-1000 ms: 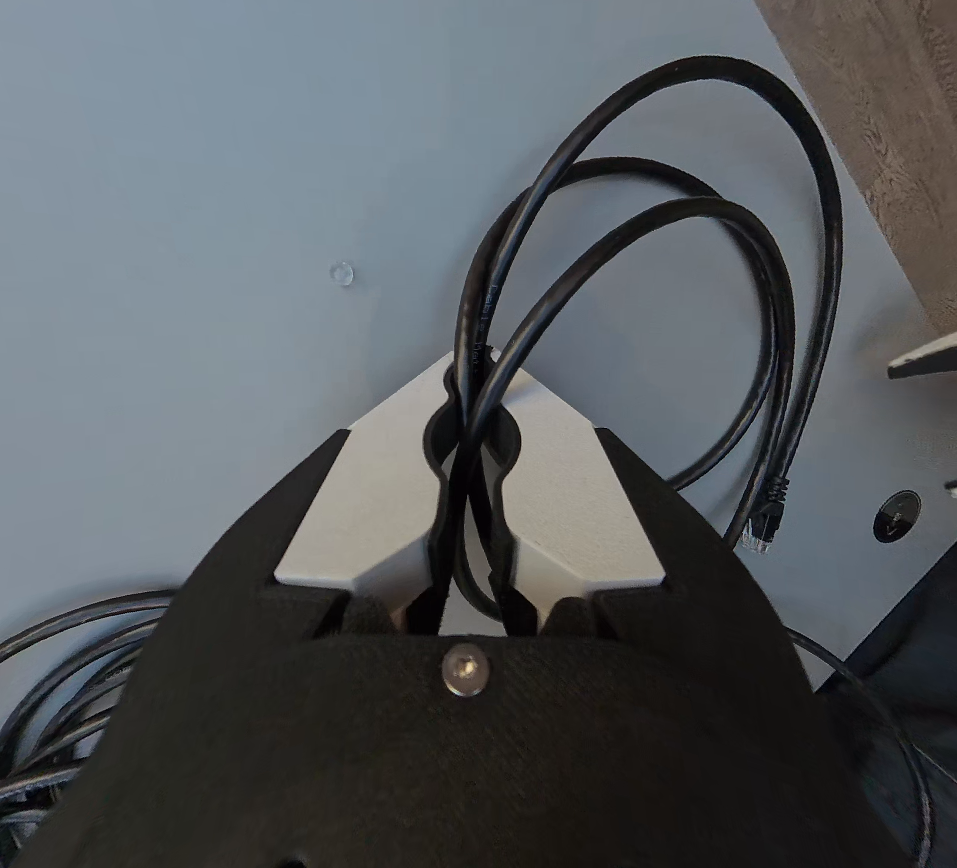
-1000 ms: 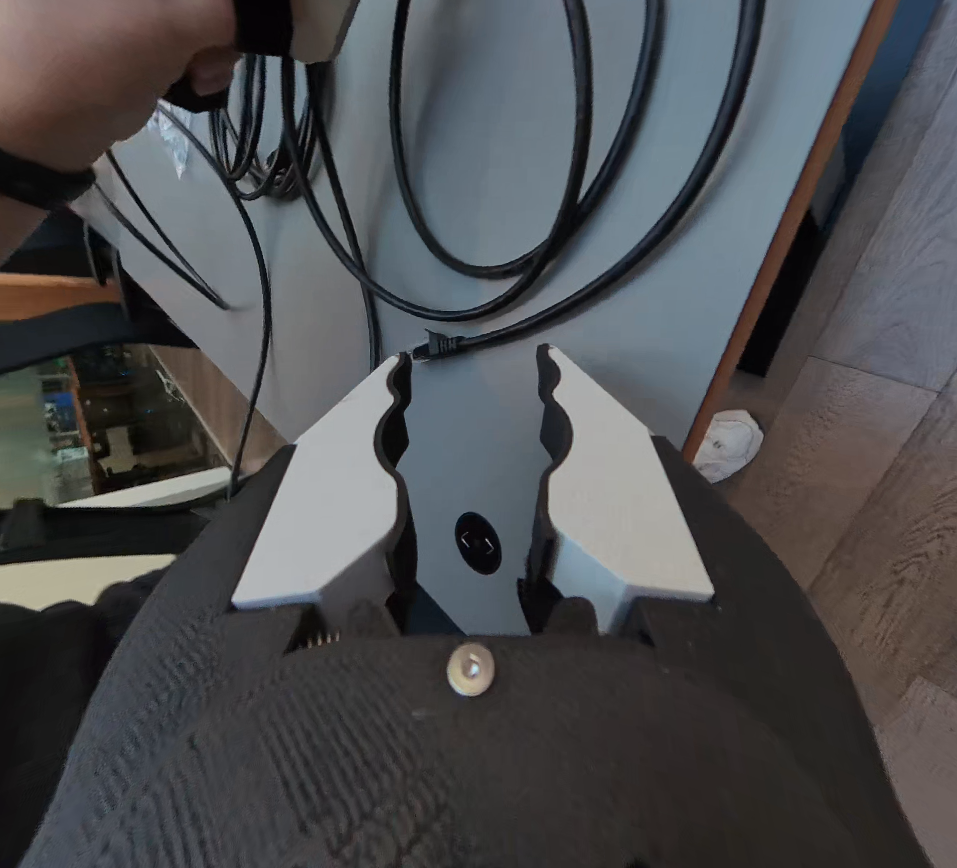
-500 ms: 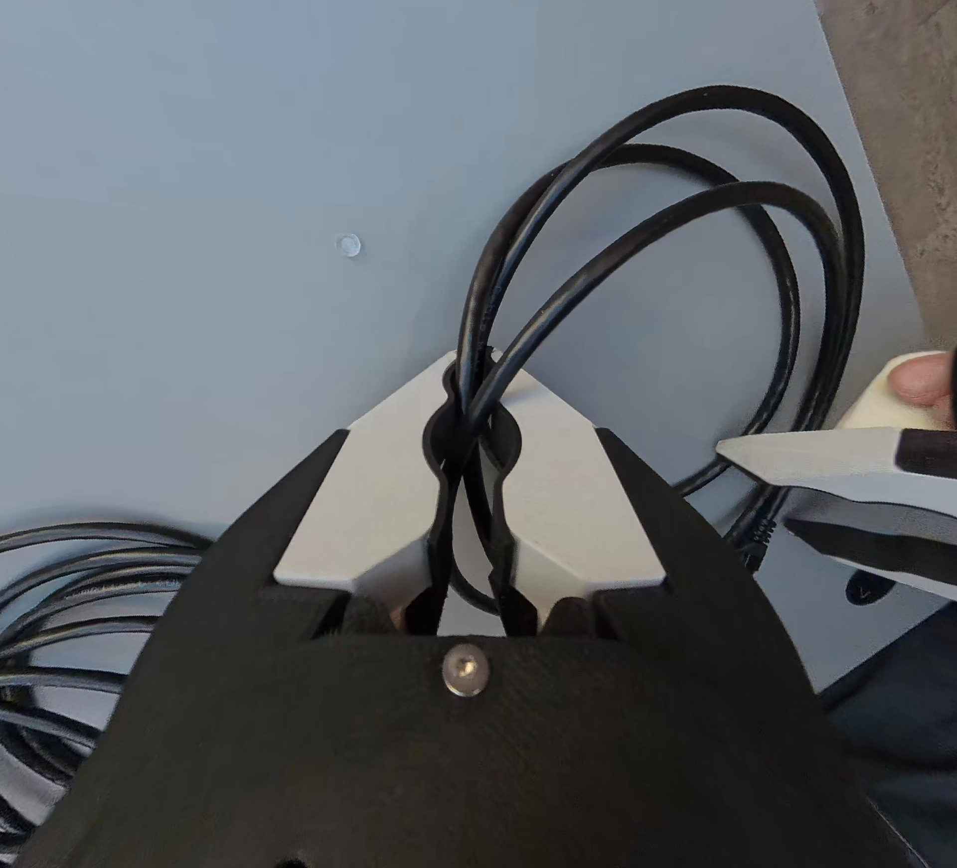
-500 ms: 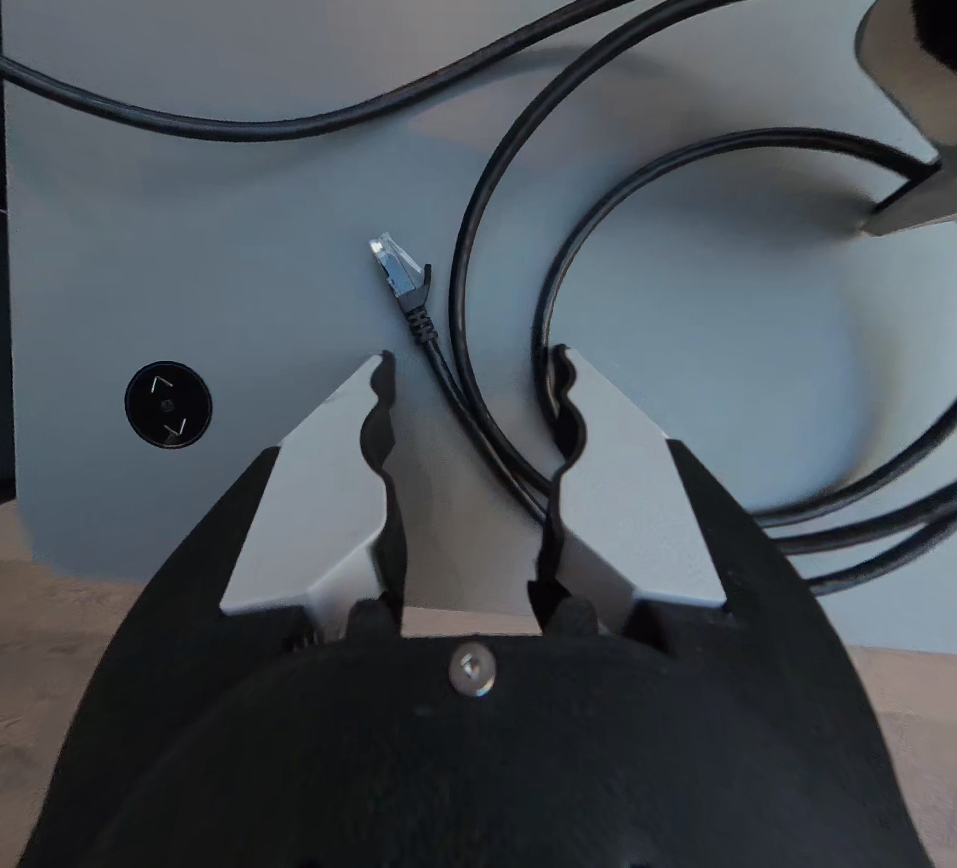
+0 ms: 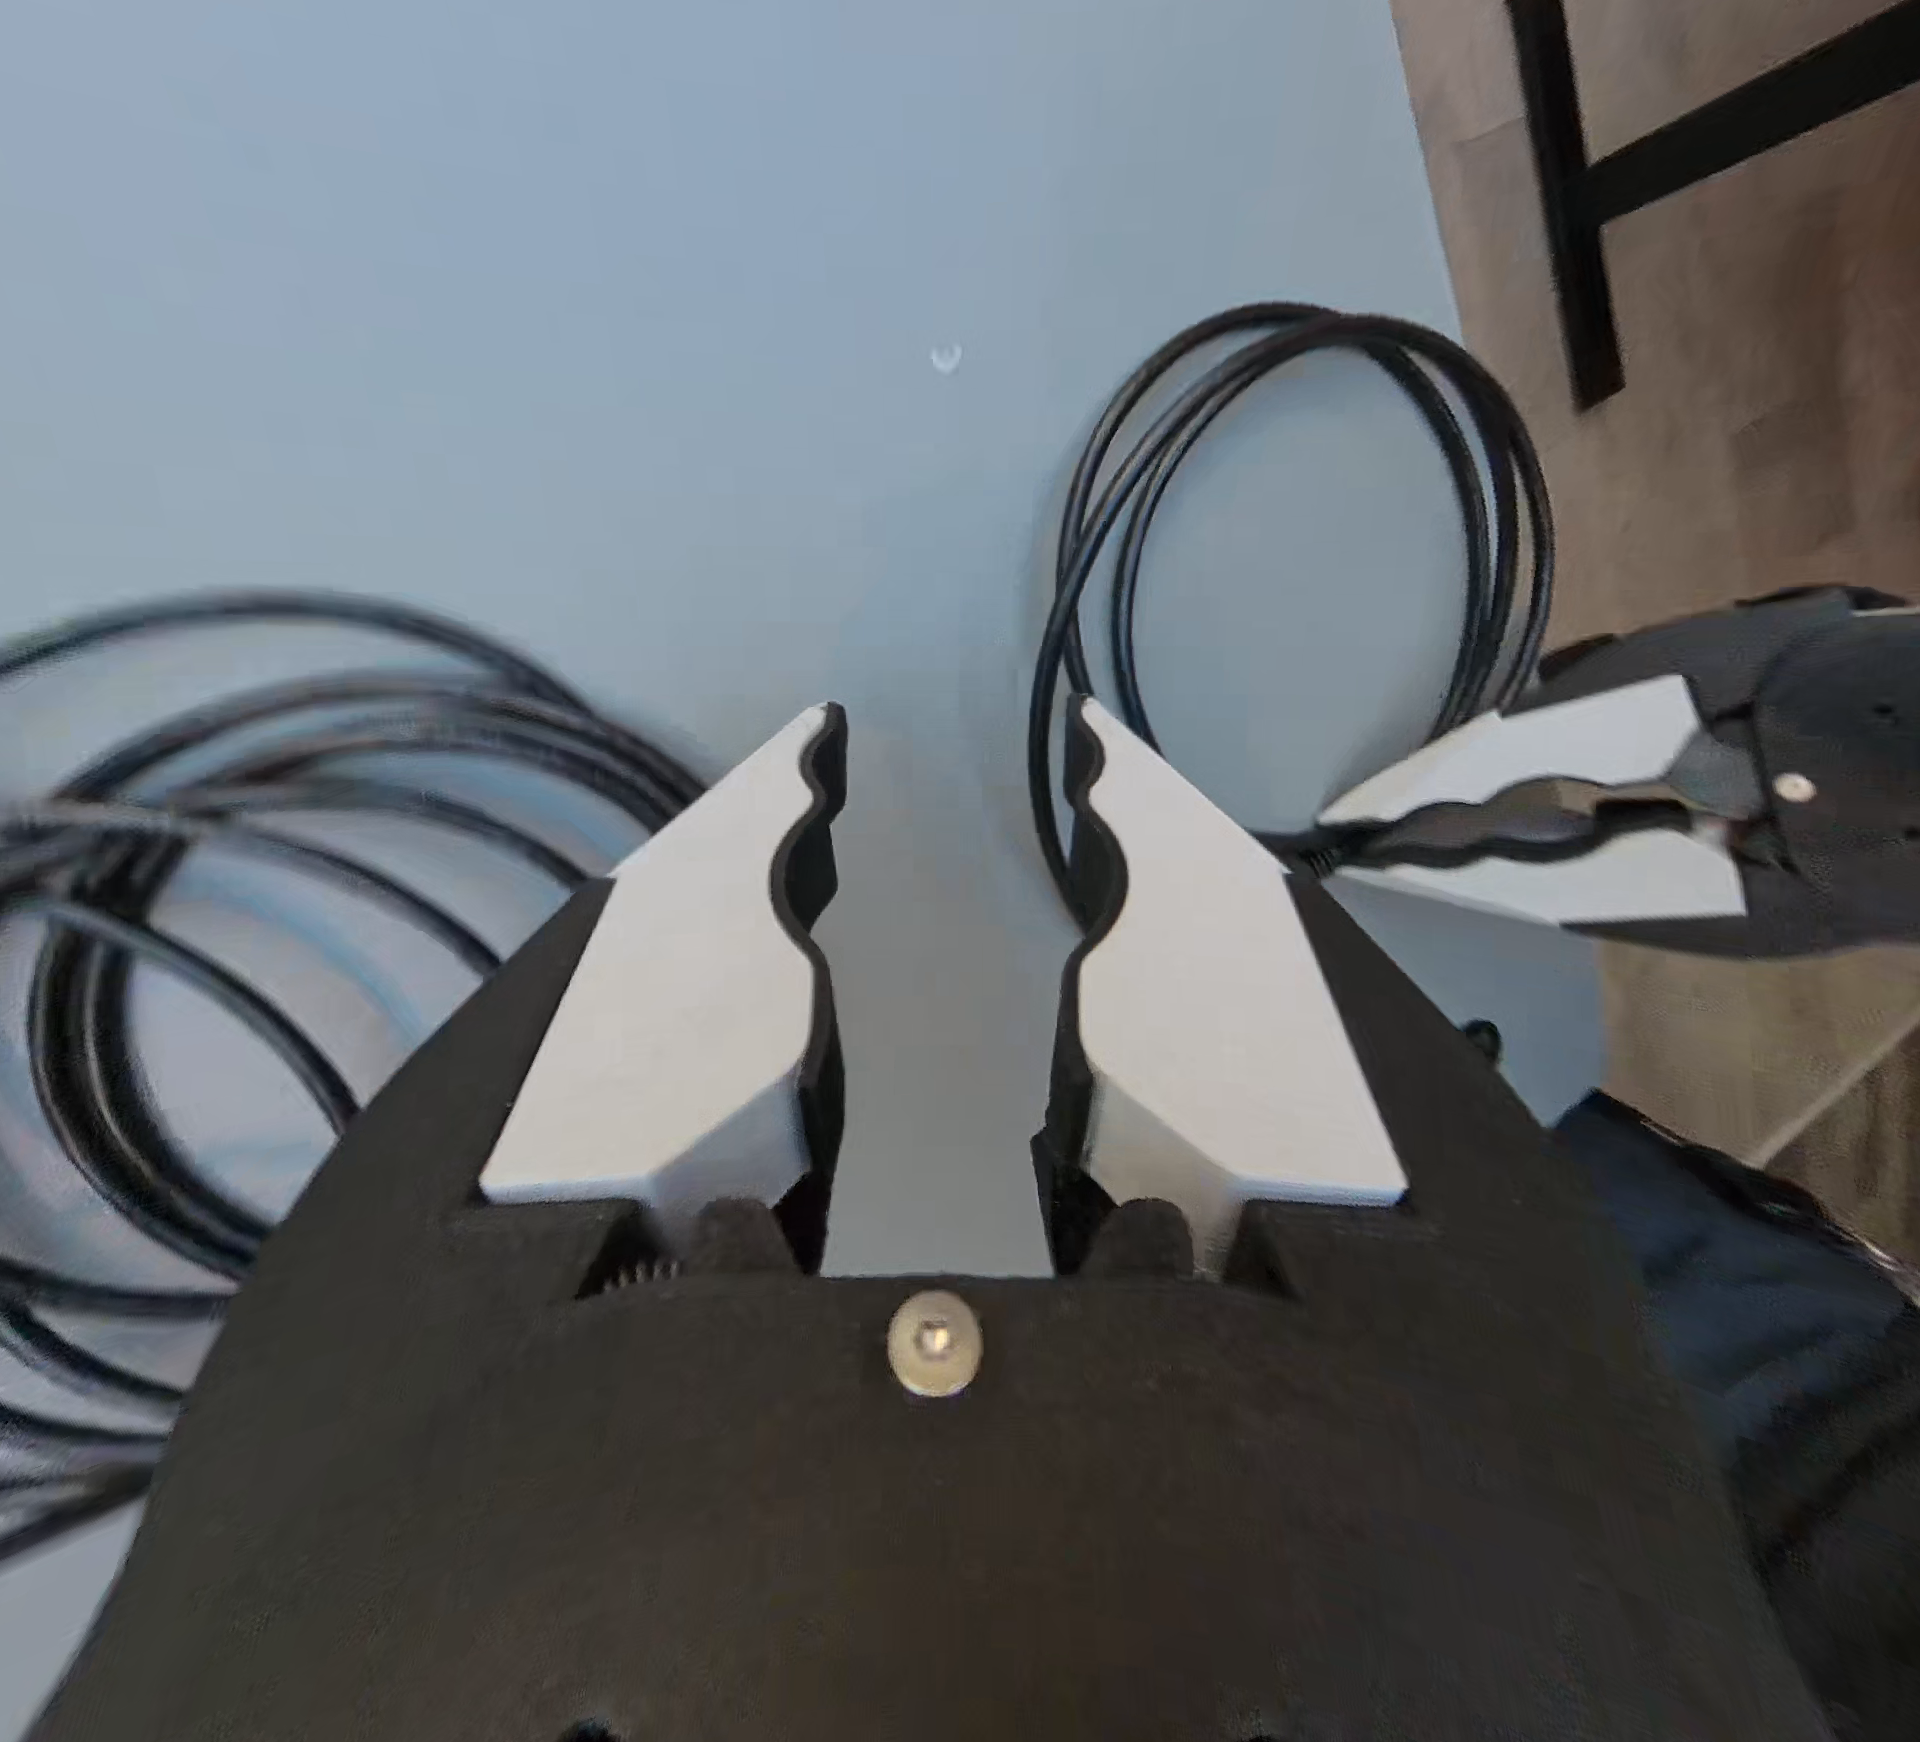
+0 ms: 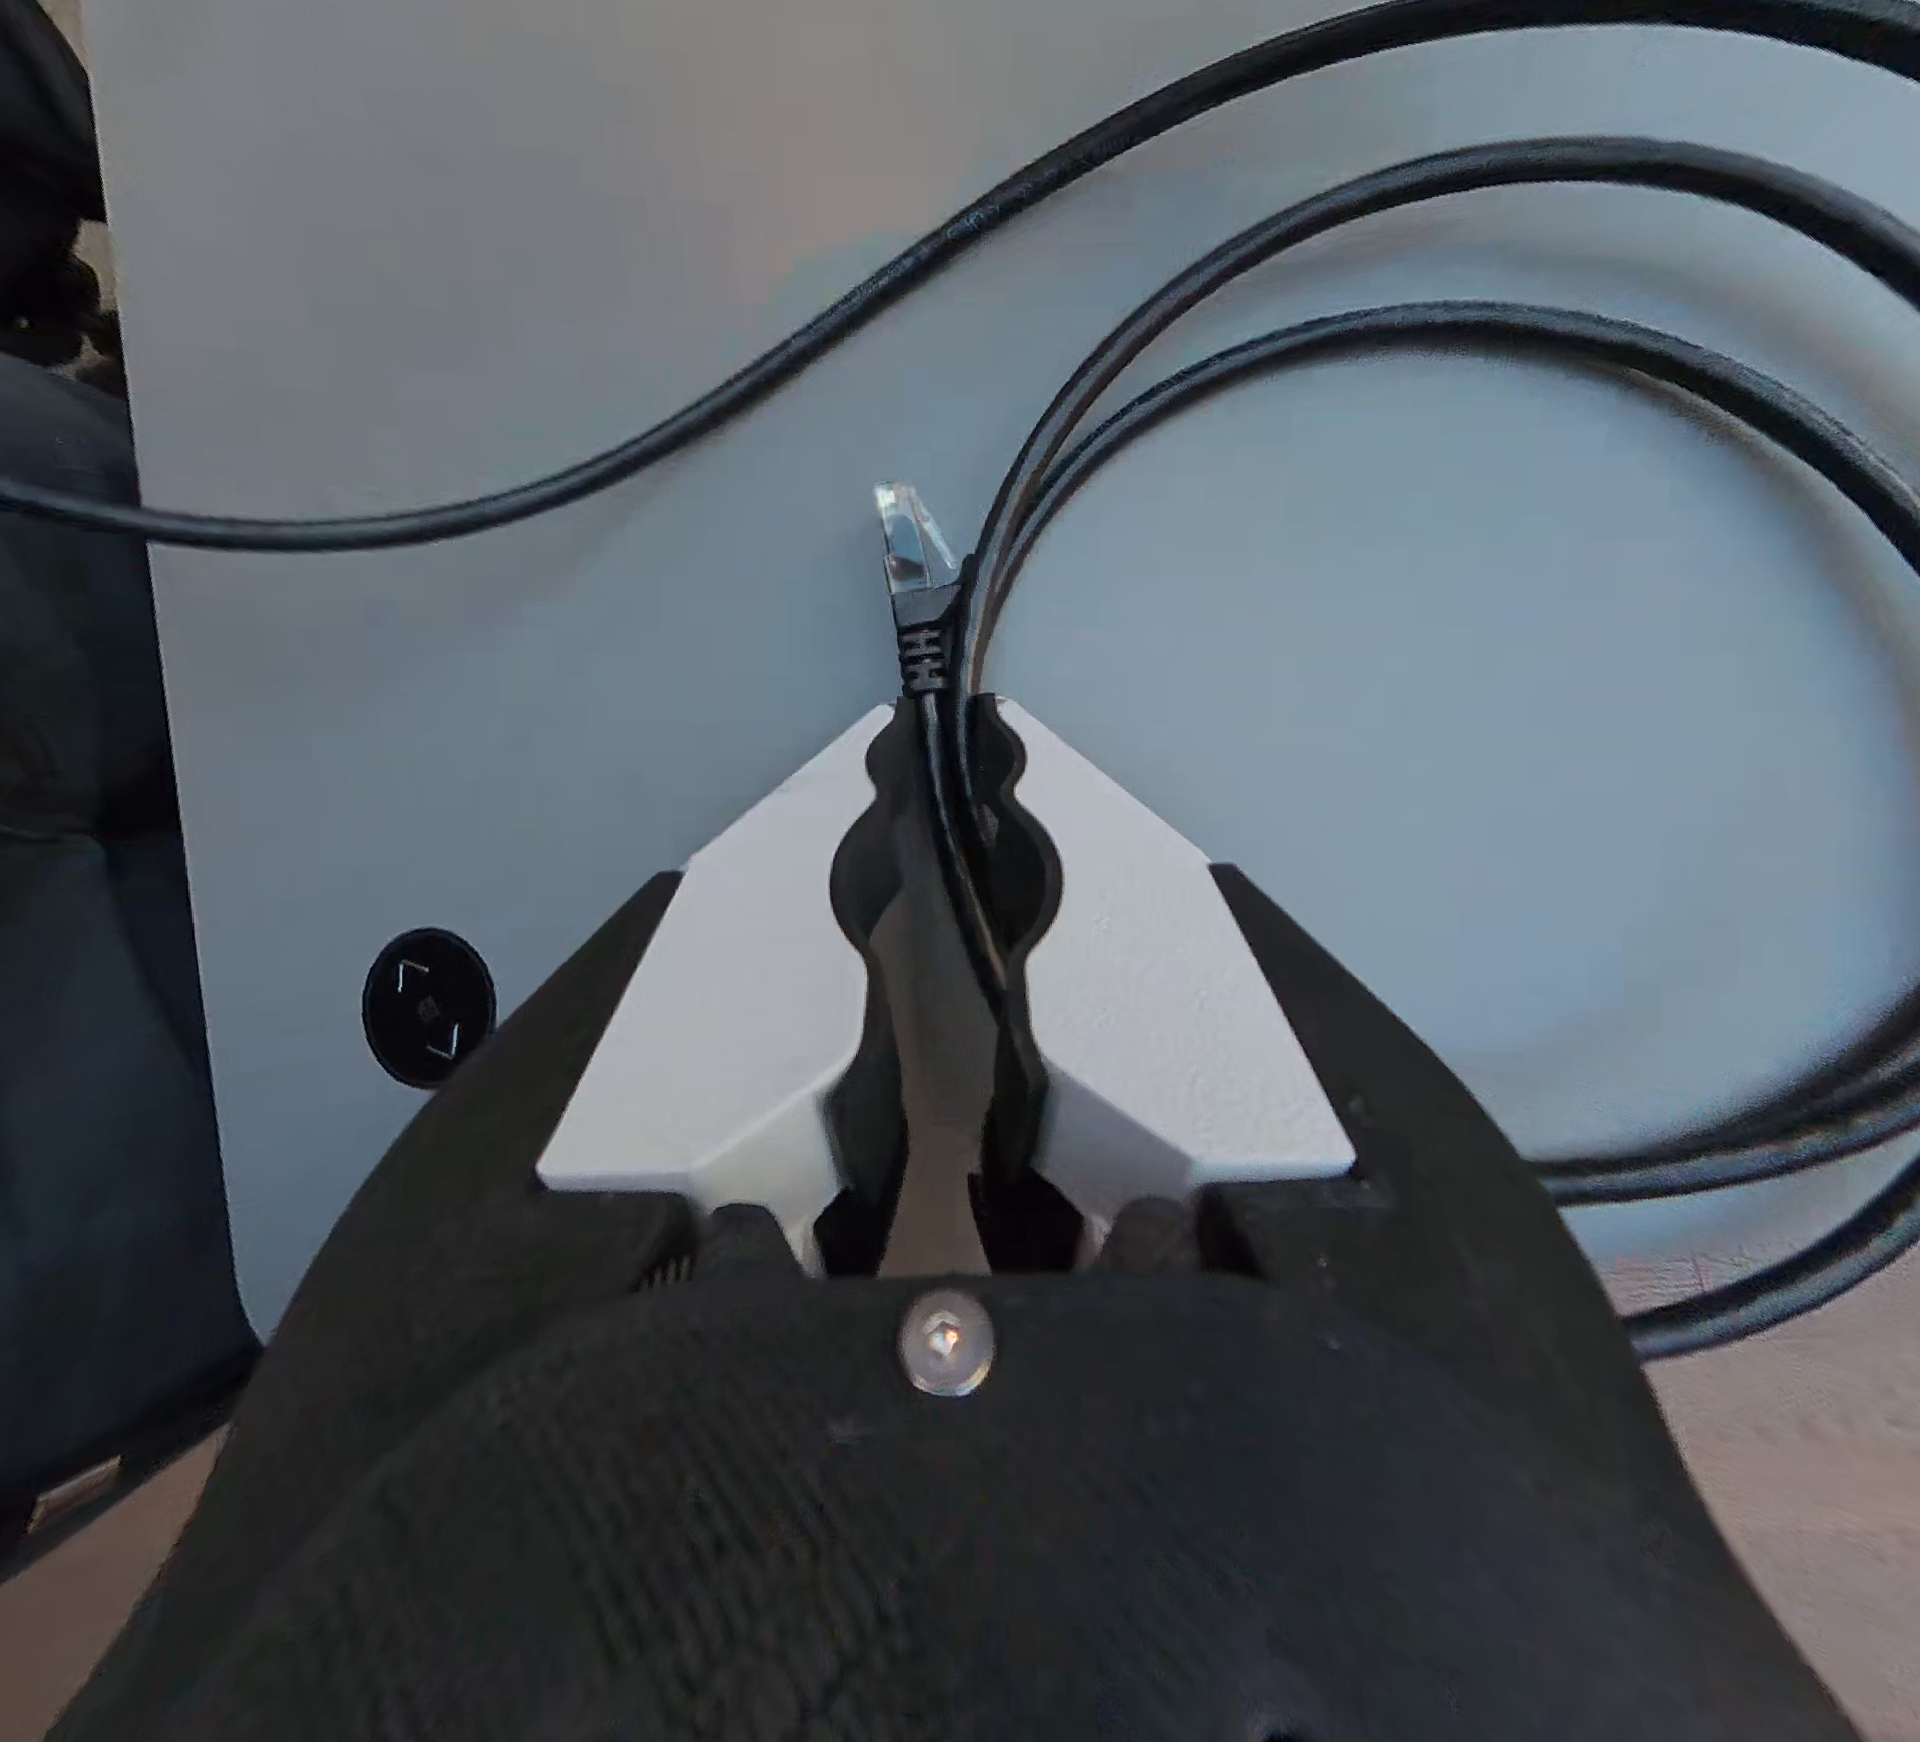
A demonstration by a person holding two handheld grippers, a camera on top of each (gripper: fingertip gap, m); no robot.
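**Two grippers over a coiled black cable on a grey table**

The right gripper (image 6: 943, 705) is clamped on the black cable (image 6: 1351, 362) just behind its connector (image 6: 914, 549), whose clear plug tip projects past the fingertips; a second strand of the same cable also passes between the jaws. The left gripper (image 5: 954, 726) stands with its jaws parted and nothing between them, bare table (image 5: 520, 186) showing through the gap. The small coil lies just to the right of its right finger, about three loops curving ahead and rightward to the table's right edge, beyond which lies wood-grain floor (image 5: 1683, 134). To its left a larger, blurred bundle of cable (image 5: 208, 861) spreads in several loops I cannot count. Ahead of the left gripper the surface is open, marked only by one small clear dot (image 5: 947, 359). In the right wrist view, one round black disc (image 6: 428, 1006) sits left of the fingers near the table's corner, and one loose strand crosses ahead.
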